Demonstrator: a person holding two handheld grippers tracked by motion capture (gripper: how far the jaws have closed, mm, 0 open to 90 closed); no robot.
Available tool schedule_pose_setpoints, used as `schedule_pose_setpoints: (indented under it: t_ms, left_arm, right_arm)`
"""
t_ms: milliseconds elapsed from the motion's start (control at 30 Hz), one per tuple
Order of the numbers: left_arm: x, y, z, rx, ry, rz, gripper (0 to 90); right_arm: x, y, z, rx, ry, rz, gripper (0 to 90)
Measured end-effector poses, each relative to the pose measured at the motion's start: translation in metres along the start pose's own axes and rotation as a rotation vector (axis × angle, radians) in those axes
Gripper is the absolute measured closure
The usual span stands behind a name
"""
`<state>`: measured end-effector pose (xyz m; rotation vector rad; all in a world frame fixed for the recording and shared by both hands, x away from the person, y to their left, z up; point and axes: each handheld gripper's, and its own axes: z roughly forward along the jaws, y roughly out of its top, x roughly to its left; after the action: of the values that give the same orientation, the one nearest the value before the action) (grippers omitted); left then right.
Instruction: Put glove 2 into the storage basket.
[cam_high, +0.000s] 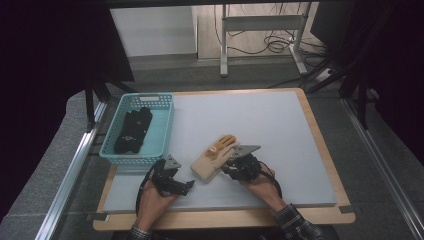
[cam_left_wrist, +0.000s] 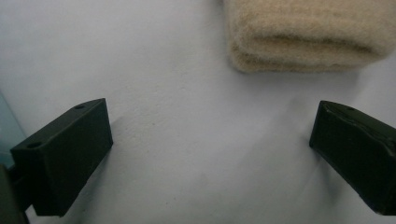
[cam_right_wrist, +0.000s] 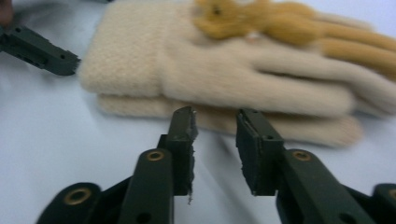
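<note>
Cream glove pair (cam_high: 216, 159) stacked flat on worktop (cam_high: 280, 130), near front edge, left of centre; not yet lifted. Black gloves (cam_high: 132, 130) already in teal basket (cam_high: 161, 131) at left edge. Right hand-held gripper (cam_right_wrist: 215, 122) part-open beside glove, gripping nothing. Left hand-held gripper (cam_left_wrist: 212, 135) wide open, empty, short of cuff. Likely left: grasp pair, move to basket.

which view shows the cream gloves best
The right gripper view: the cream gloves lie stacked up close, one on the other, with mustard-yellow trim and fingers visible. The high view shows them small but whole on the mat, between both grippers. The left gripper view catches just the folded cuff edge.
</note>
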<state>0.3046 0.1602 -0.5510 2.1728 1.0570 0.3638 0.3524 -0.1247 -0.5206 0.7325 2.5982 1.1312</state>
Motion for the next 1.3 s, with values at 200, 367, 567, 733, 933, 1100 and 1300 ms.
schedule_pose_setpoints:
  t_ms: [200, 367, 567, 733, 933, 1100, 1300]
  left_arm:
    - [0.000, 0.000, 0.000, -0.002, 0.001, -0.001, 0.0]
    - [0.000, 0.000, 0.000, -0.003, 0.001, -0.001, 0.0]
    - [0.000, 0.000, 0.000, -0.003, 0.001, -0.001, 0.0]
    - [0.000, 0.000, 0.000, -0.003, 0.001, -0.002, 0.0]
    - [0.000, 0.000, 0.000, -0.002, 0.000, -0.002, 0.0]
    - [0.000, 0.000, 0.000, -0.002, 0.000, -0.002, 0.0]
    - [-0.001, 0.000, 0.000, 0.000, 0.003, 0.002, 0.0]
  right_arm:
    - [-0.014, -0.007, -0.022, -0.018, -0.058, 0.026, 50.9]
    - [-0.026, -0.015, -0.040, -0.030, -0.103, 0.054, 36.8]
    - [-0.041, -0.028, -0.059, -0.032, -0.147, 0.099, 27.2]
    - [-0.050, -0.041, -0.069, -0.032, -0.173, 0.132, 22.2]
    - [-0.060, -0.060, -0.075, -0.023, -0.192, 0.178, 18.1]
    - [-0.067, -0.073, -0.072, 0.024, -0.230, 0.189, 15.1]
    - [-0.067, -0.079, -0.069, 0.026, -0.249, 0.169, 11.6]
